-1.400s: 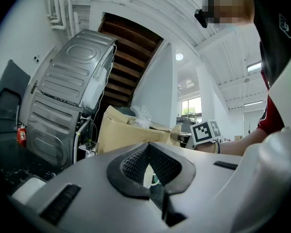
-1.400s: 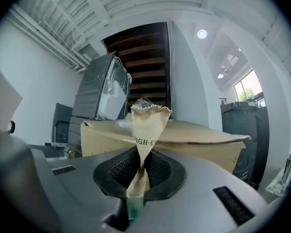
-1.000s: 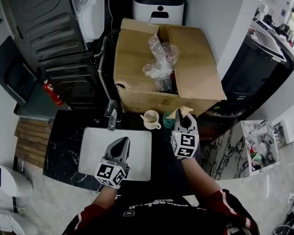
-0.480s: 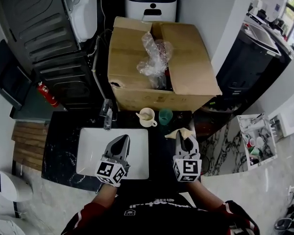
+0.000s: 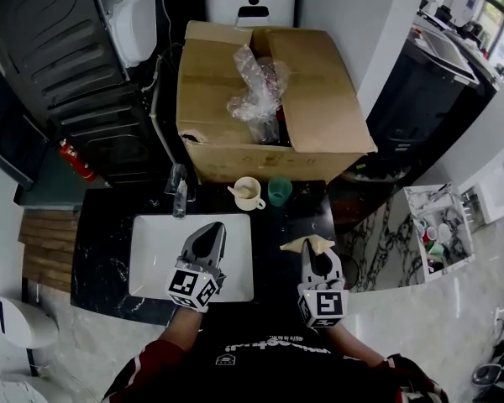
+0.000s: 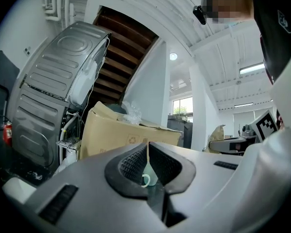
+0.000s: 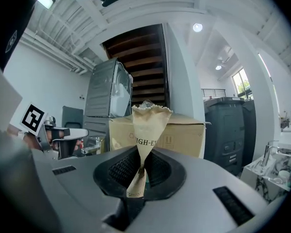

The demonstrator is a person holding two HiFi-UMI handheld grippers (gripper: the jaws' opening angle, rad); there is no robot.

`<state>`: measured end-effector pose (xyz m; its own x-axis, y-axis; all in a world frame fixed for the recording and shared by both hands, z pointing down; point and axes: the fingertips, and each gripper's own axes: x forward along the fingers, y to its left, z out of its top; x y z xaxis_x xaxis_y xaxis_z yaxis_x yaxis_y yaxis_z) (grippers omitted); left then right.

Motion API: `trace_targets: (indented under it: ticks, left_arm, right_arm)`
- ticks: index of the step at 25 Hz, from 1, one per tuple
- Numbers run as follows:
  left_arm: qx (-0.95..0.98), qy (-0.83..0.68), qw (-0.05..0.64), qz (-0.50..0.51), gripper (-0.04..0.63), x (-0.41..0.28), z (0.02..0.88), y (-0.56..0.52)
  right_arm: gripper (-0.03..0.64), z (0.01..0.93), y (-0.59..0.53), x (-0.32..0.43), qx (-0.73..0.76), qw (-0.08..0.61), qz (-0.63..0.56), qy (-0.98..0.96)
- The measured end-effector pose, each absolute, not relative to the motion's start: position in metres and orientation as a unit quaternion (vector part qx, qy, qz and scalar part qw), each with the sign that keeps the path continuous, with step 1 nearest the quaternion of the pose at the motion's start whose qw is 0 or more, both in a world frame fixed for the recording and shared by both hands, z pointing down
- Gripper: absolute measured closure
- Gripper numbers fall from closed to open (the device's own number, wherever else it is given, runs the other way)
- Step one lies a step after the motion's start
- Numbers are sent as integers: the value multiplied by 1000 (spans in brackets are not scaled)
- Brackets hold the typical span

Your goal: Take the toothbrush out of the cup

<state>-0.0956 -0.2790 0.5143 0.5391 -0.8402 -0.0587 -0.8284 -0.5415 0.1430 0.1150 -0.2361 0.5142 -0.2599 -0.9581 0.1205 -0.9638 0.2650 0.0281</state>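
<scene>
Cardboard box (image 5: pixel 227 154) sat well ahead of both tongs, sink (image 5: pixel 151 259) under the left gripper (image 5: pixel 207 235), which was clamped shut on nothing. Right gripper (image 5: pixel 317 254) was pinching a tan paper packet (image 7: pixel 148 125), guessing the wrapped toothbrush, already clear of the cream cup (image 5: pixel 250 195) and green cup (image 5: pixel 279 190) ahead, so next: set it down

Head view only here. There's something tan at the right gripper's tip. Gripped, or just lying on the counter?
Observer: Gripped. The right gripper view shows the right gripper with its jaws pinched on a tan paper sleeve that stands up out of them.
Operator: Any print on it?
Observer: Yes, "HIGH-E" in dark letters; the rest curves out of sight.
Operator: Left one?
Observer: The left gripper view shows the left gripper with its jaws together and nothing between them; a mug handle shows just beyond the tips.
</scene>
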Motion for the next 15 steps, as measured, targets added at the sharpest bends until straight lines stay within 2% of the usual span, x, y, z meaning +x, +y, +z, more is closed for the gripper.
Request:
trace_targets:
  ticks: [5,7,9,15]
  left_arm:
    - [877,-475,41,-62,569,-92,510,-280]
    - [878,-473,40,-63,476,-91,509,-281]
    - [878,-472,41,-63,424,-89,511,-283]
    - [883,-464,38,-57,367,-80,522,-299]
  right_arm:
    - [560,514,-236,112,603,56,29,-795]
    - [560,513,-236,111,601,54,29,-797]
    - [560,512,-236,111,601,53,29,-797]
    - [560,512,-233,116,606,49,34,-793]
